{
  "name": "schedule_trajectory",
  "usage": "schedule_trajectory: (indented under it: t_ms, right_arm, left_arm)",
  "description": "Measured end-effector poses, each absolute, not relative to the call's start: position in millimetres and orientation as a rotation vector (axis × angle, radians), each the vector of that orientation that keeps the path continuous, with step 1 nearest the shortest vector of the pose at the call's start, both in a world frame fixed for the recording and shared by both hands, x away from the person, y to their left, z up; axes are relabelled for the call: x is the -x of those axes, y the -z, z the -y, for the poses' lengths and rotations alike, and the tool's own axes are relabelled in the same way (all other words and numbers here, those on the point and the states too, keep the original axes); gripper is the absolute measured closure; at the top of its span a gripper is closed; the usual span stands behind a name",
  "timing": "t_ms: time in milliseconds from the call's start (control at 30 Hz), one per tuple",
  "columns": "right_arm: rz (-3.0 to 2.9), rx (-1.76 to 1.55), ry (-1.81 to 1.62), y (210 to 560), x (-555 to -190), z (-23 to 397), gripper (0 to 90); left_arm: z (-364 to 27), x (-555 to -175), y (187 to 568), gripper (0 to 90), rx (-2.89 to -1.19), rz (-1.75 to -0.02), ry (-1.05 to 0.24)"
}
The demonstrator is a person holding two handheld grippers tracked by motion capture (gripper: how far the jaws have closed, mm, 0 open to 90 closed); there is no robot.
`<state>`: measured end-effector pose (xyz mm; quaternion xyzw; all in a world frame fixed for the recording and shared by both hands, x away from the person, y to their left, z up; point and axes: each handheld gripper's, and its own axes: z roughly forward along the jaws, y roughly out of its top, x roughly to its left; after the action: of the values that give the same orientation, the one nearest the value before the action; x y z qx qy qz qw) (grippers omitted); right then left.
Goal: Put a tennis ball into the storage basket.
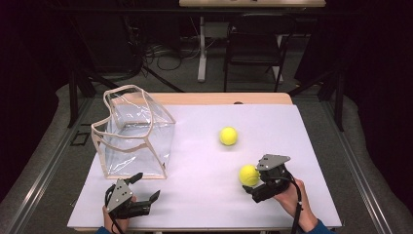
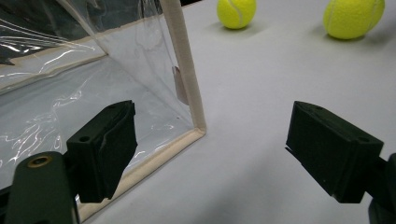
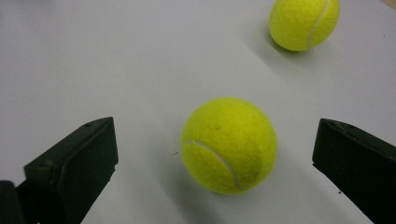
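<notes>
White table sheet (image 1: 204, 161): landmark surface for all items.
Clear plastic bag (image 1: 134, 134), cloth-trimmed, stands upright at the sheet's far-left; mouth open upward. Risk: soft walls may sag or tip if nudged by a gripper or ball.
Left gripper (image 1: 138, 191), jaws wide apart, empty, low at the sheet's near-left, aimed at the bag's near corner.
Right gripper (image 1: 249, 183), jaws spread wide, empty, at the sheet's near-right, straddling the near ball (image 3: 229, 144) without contact.
Far ball (image 1: 228, 136), mid-sheet. Risk: near ball likely rolls off if one jaw touches first.
</notes>
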<state>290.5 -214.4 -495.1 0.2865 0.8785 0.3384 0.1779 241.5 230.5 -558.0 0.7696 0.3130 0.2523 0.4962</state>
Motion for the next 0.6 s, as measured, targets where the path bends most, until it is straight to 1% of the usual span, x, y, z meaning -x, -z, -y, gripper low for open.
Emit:
schedule_trajectory:
  t_ms: [333,600]
  right_arm:
    - [-2.524,-0.856,-0.920,500.3,-313.7,215.9,0.0]
    - [-2.571,-0.889,-0.905,508.9,-324.9,216.4,0.0]
  left_arm:
    - [-230.6,-241.6,558.0,16.1,-1.865,-0.758,-0.615]
    - [-230.8,-241.6,558.0,16.1,-1.865,-0.758,-0.613]
